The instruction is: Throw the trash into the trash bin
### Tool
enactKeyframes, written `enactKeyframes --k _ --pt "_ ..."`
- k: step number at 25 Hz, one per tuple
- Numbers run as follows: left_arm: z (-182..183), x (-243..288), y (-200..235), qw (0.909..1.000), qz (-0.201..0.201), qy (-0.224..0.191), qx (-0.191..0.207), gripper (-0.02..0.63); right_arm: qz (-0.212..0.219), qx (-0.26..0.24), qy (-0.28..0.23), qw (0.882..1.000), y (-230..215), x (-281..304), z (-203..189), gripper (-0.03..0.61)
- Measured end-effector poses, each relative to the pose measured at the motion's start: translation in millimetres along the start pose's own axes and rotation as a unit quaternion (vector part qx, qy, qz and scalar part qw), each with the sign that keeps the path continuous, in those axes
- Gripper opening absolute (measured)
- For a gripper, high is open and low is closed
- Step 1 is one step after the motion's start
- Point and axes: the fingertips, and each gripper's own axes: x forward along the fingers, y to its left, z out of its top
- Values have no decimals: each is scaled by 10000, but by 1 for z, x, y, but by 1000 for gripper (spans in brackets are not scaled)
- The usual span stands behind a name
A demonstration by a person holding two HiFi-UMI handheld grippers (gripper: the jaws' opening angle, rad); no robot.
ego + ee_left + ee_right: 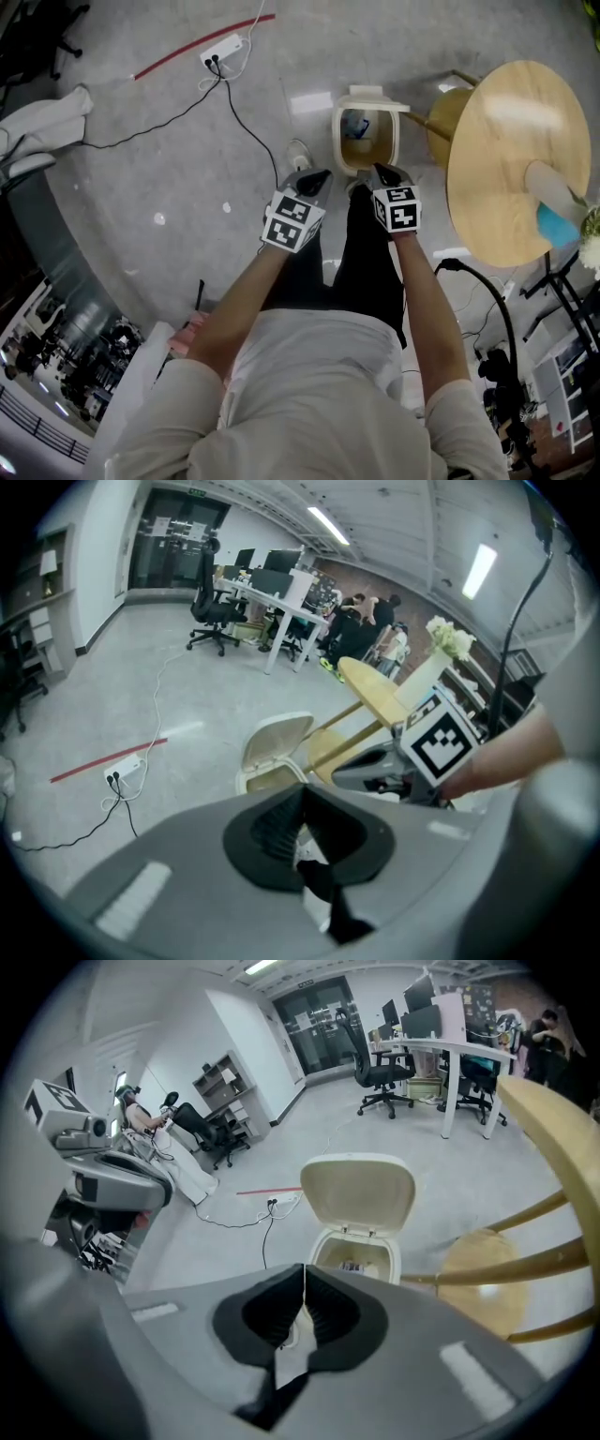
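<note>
— How are the person's arms held?
— Both forearms reach forward and down, side by side.
— And the grippers?
— The left gripper (316, 179) and right gripper (385, 172) have jaws closed tip to tip.

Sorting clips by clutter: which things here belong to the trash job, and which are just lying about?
Job:
- bin, lid up
- trash inside it
- left gripper and right gripper, both shut and empty

Lying about:
- table
- power strip
- red line on the floor
</note>
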Motion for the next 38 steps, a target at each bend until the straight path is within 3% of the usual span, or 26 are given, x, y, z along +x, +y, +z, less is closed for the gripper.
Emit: enactKeyframes --k 9,16,23,38 --pt "24 -30 -22 9998 -105 49 155 5 187 -142 -55 9997 19 -49 24 3" --pt "23 -53 -27 9995 -141 279 -76 5 320 41 -191 9993 35 -97 36 3" --pt "44 -80 -40 9995 -135 197 204 5 272 -4 -229 9994 37 -135 37 2" --pt "79 -124 -87 9974 -301 -141 643 5 201 -68 -882 9959 52 -206 64 3"
